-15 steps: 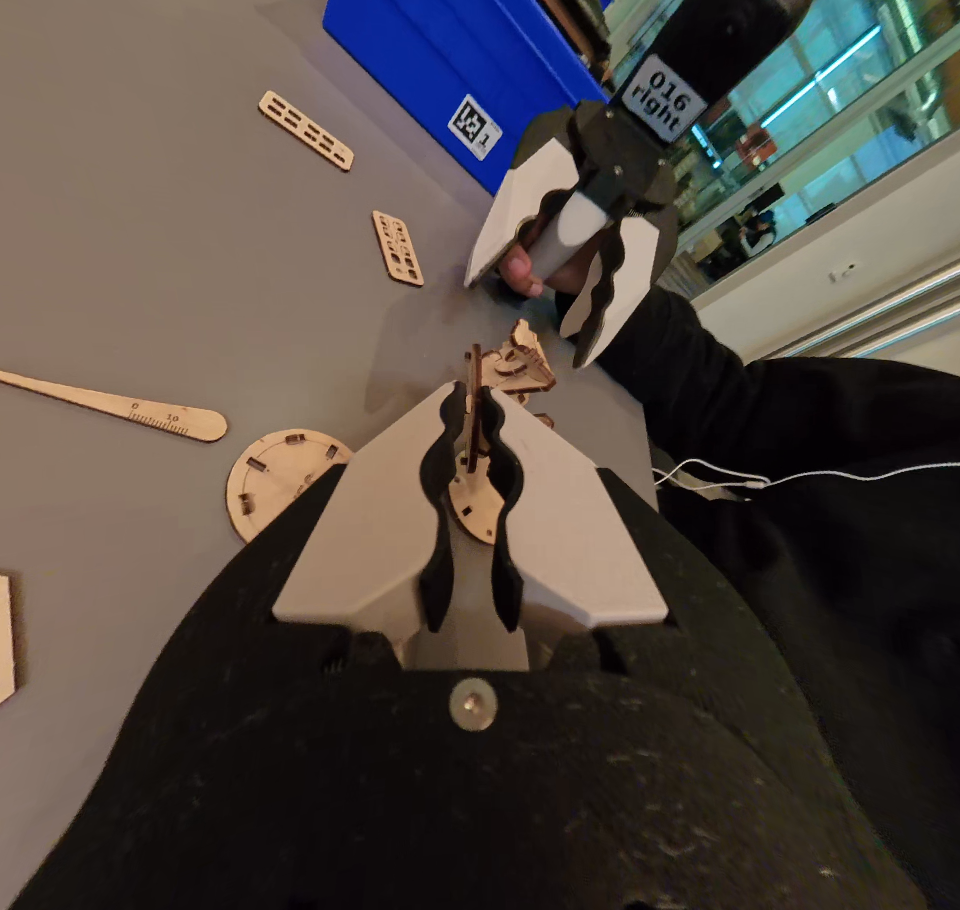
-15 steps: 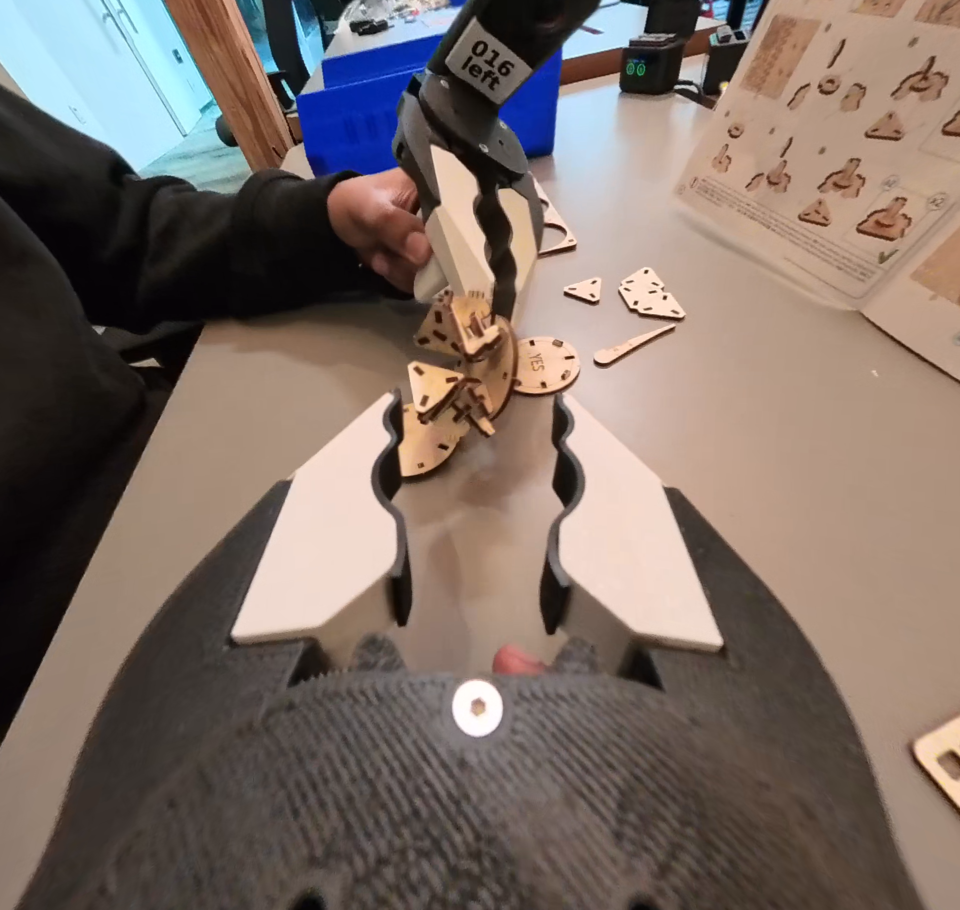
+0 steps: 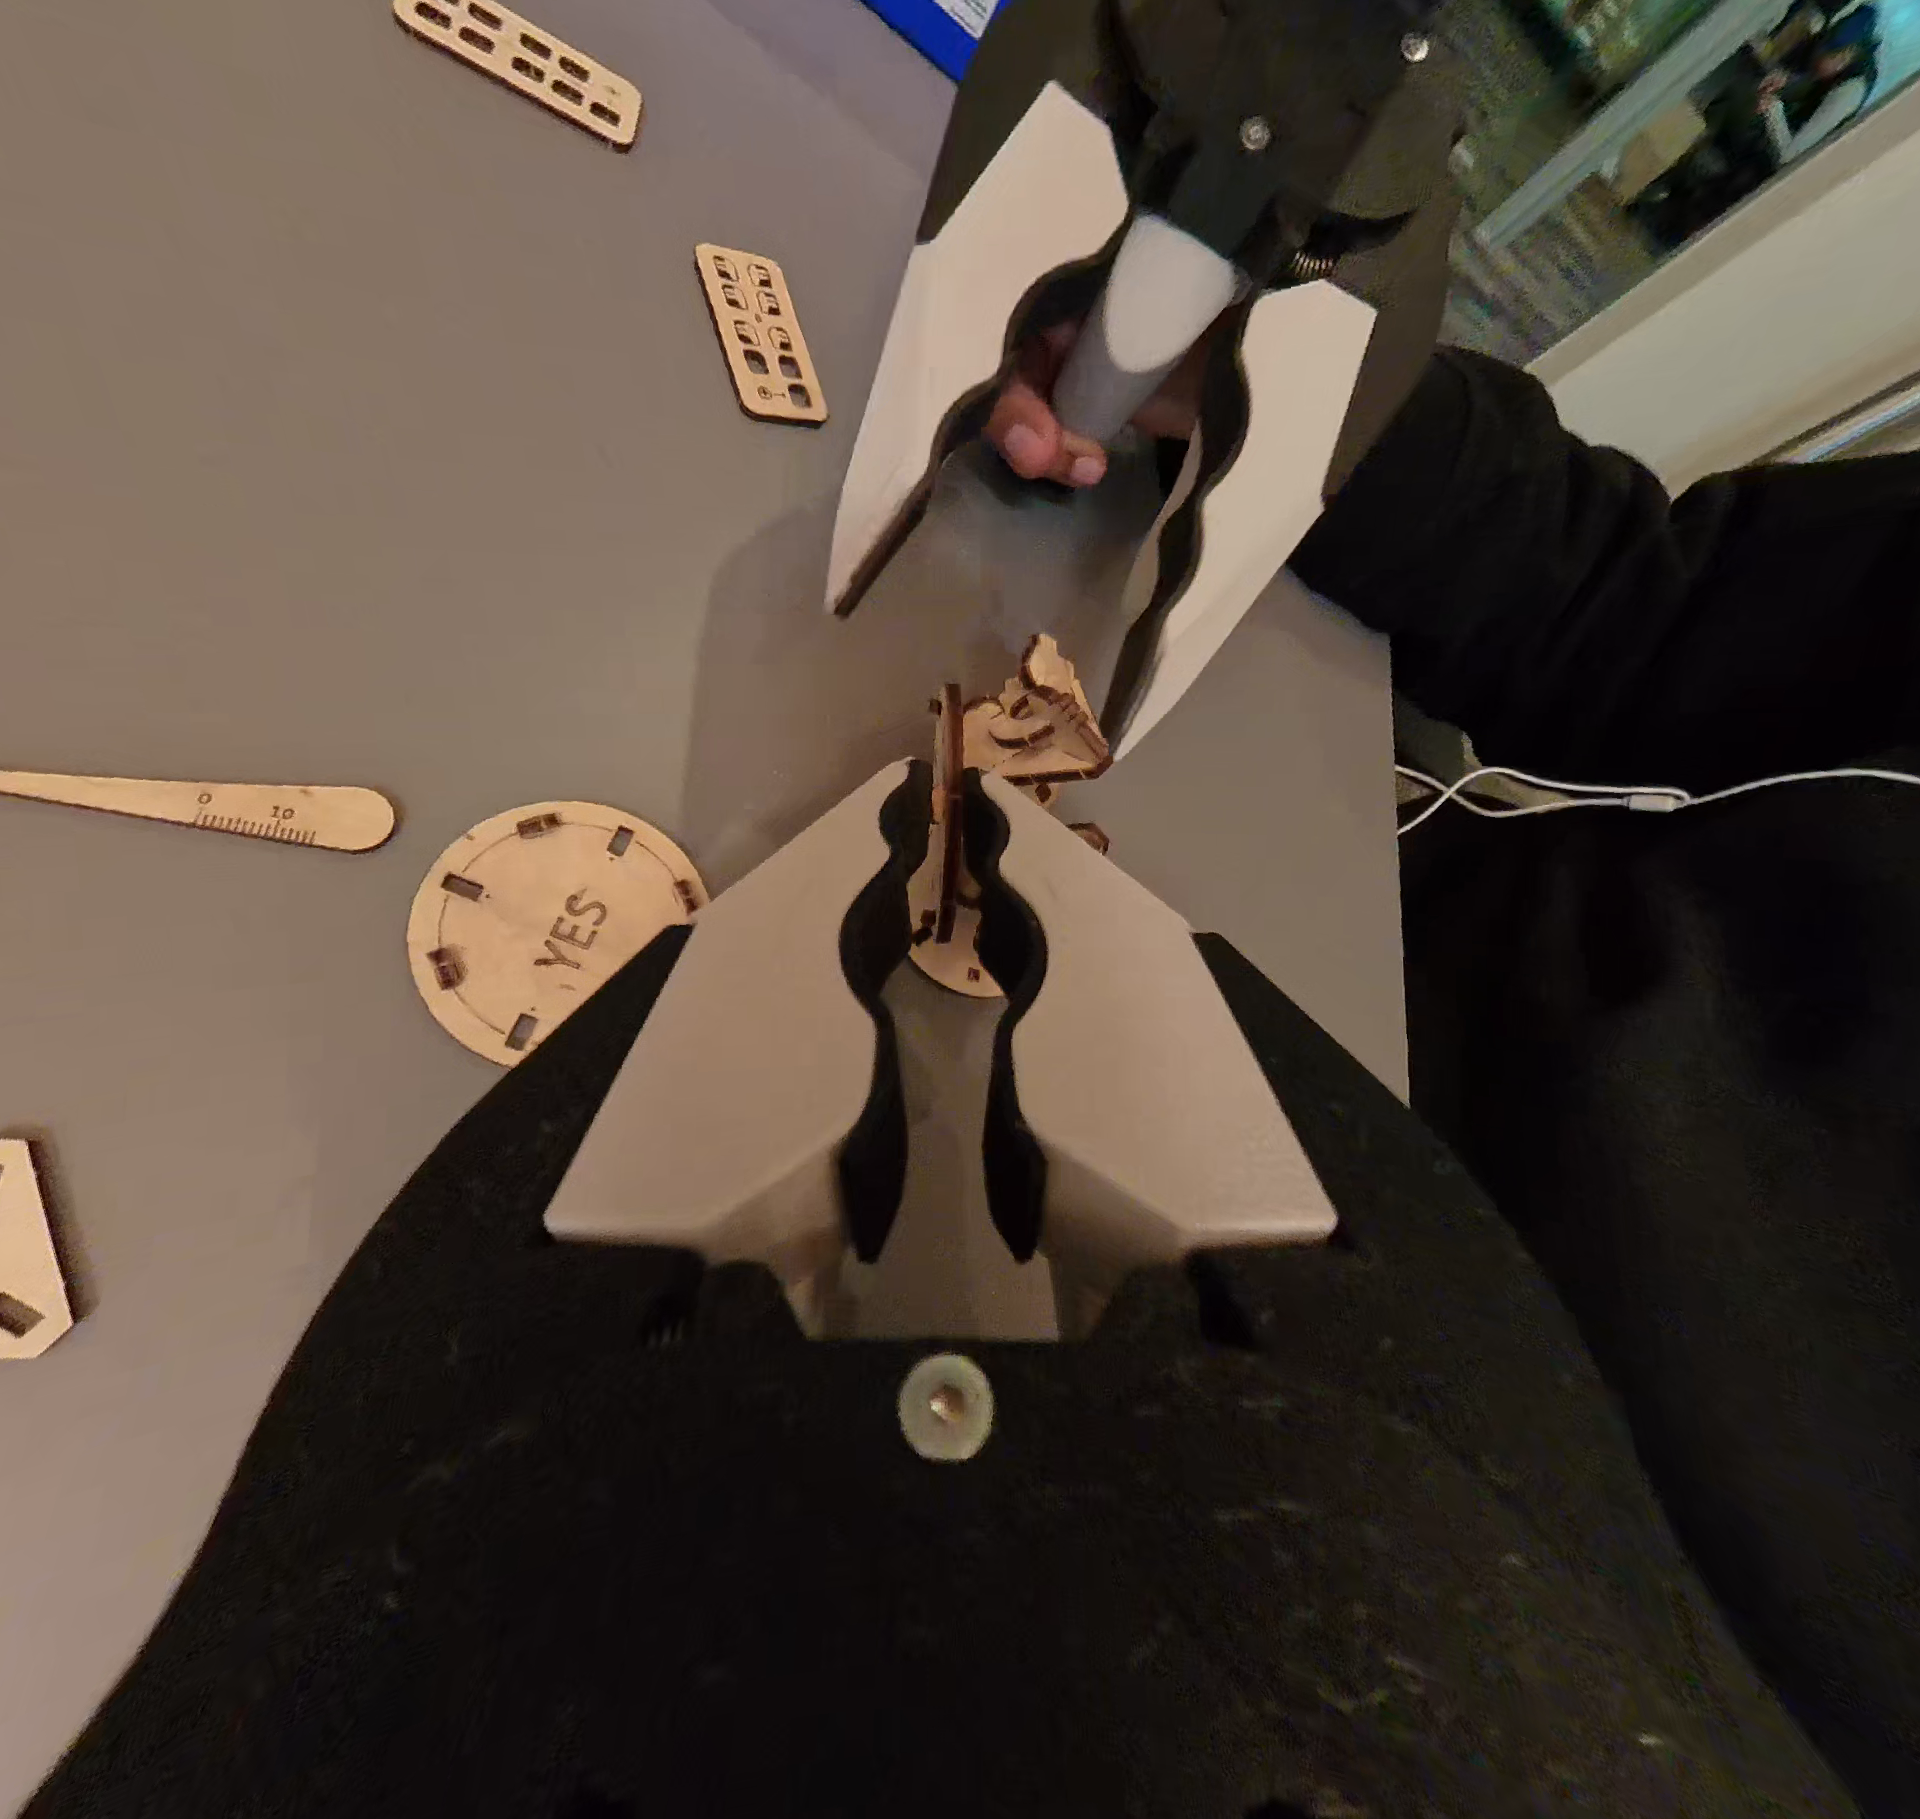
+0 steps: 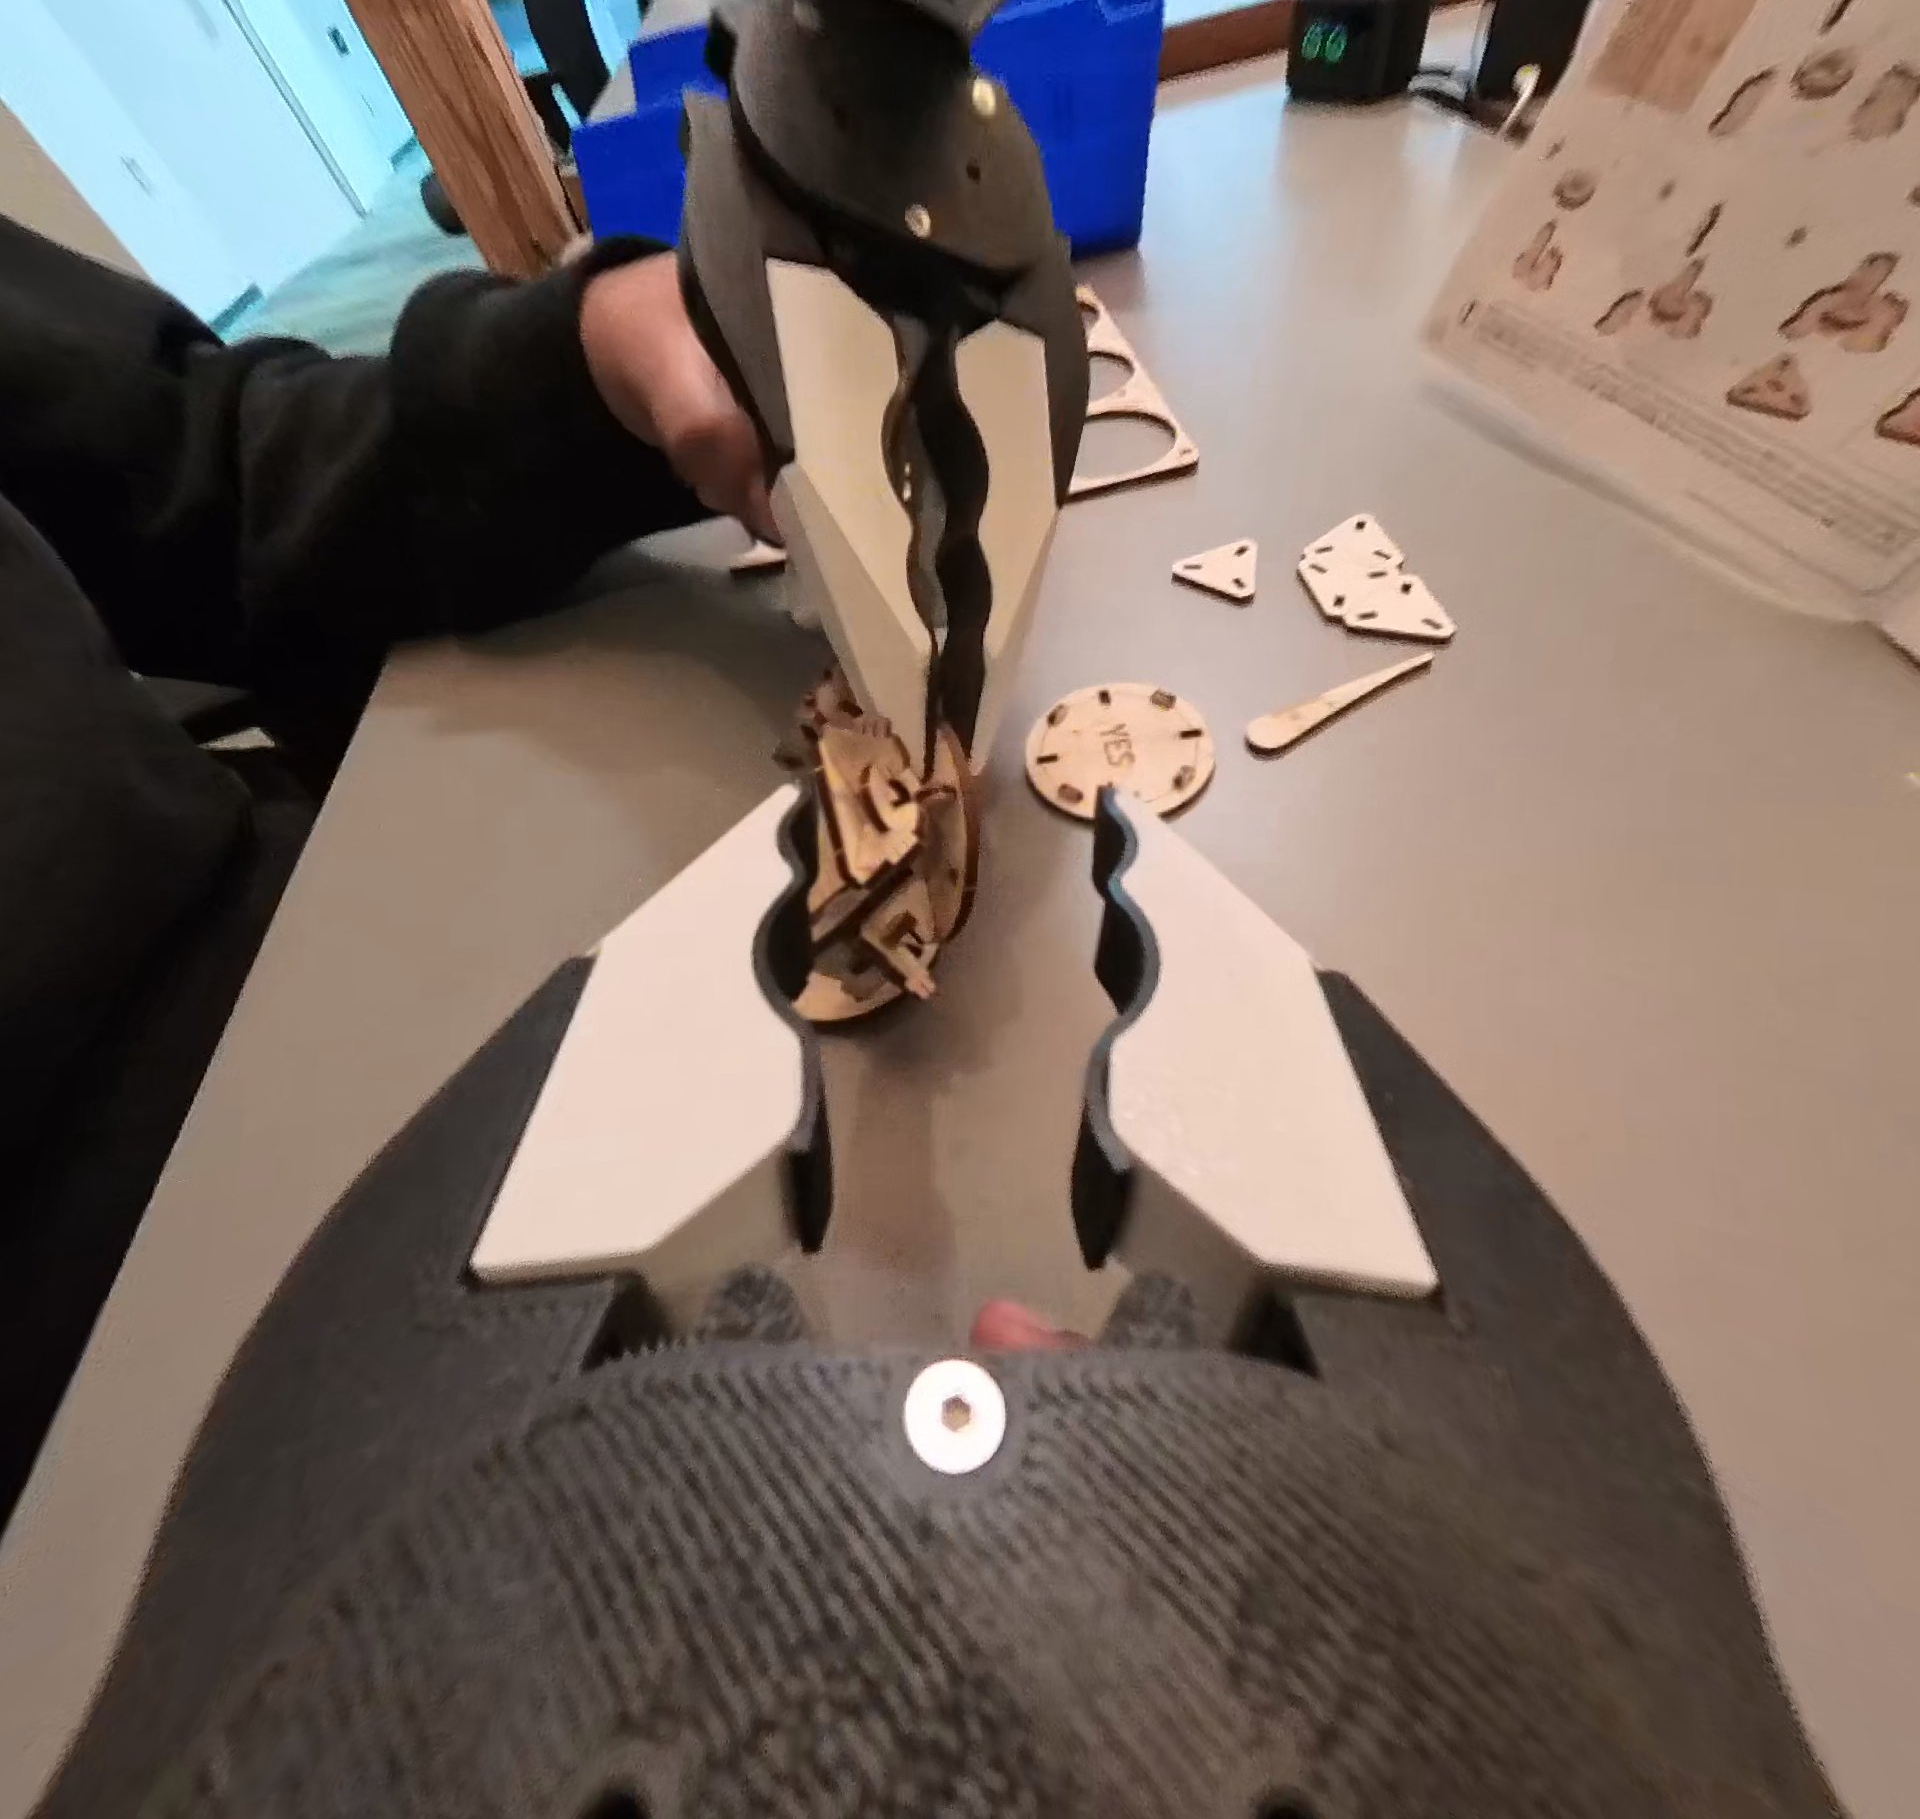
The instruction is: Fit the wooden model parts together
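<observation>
- While our left gripper [image 3: 951, 782] pinches the thin upright disc of the wooden assembly [image 4: 883, 865] on edge, pads tight on both faces, we hold it just above the grey table [image 3: 312, 419].
- Since half a second ago, our right gripper [image 4: 951, 813] has closed in; the assembly now sits between its half-open fingers, against the left pad [image 4: 784, 896], the right pad well clear.
- We judge no second grip is made yet.
- Beside us lie a slotted wooden disc [image 4: 1117, 751], a pointer strip [image 4: 1340, 699] and triangular plates [image 4: 1371, 590].
</observation>
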Available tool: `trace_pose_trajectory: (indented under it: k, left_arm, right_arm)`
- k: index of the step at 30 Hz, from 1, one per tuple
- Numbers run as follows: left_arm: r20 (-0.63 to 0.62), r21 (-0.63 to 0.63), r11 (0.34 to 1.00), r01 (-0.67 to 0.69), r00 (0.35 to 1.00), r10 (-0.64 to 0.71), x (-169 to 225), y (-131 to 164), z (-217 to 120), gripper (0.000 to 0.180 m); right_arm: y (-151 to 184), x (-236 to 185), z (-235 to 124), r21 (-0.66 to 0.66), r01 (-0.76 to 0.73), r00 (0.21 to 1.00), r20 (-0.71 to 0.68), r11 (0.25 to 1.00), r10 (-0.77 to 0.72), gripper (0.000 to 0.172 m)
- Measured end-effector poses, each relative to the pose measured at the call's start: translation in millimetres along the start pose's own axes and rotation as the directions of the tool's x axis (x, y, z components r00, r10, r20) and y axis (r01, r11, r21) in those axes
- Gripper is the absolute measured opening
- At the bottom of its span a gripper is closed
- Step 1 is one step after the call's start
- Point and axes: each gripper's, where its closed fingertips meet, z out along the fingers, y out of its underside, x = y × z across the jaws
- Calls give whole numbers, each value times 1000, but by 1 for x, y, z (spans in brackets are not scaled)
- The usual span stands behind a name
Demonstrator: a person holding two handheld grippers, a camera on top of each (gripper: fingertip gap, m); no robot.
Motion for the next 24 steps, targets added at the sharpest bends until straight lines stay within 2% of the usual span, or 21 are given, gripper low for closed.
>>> trace_pose_trajectory:
  k: [5, 11, 19, 21, 24]
  left_arm:
    - [31, 23, 1000, -21, 999, 20, -1, -6, -7, 3]
    - [28, 50, 998, -40, 999, 39, -4, -7, -19, 3]
    - [34, 15, 993, -116, 993, 115, -2, -1, -16, 2]
    - [6, -3, 992, -126, 992, 126, 3, 2, -15, 3]
    - [-7, 1, 988, -151, 988, 151, 10, 0, -15, 3]
  right_arm:
    - [6, -7, 7, -52, 8, 999, 39, 999, -6, 30]
    - [10, -12, 7, -72, 4, 998, 70, 997, 1, 39]
    - [17, -22, 8, -116, 8, 993, 116, 993, 5, 47]
    - [15, -23, 4, -94, 11, 992, 125, 996, 1, 46]
    - [-2, -19, -9, 12, -5, 993, 116, 1000, 3, 42]
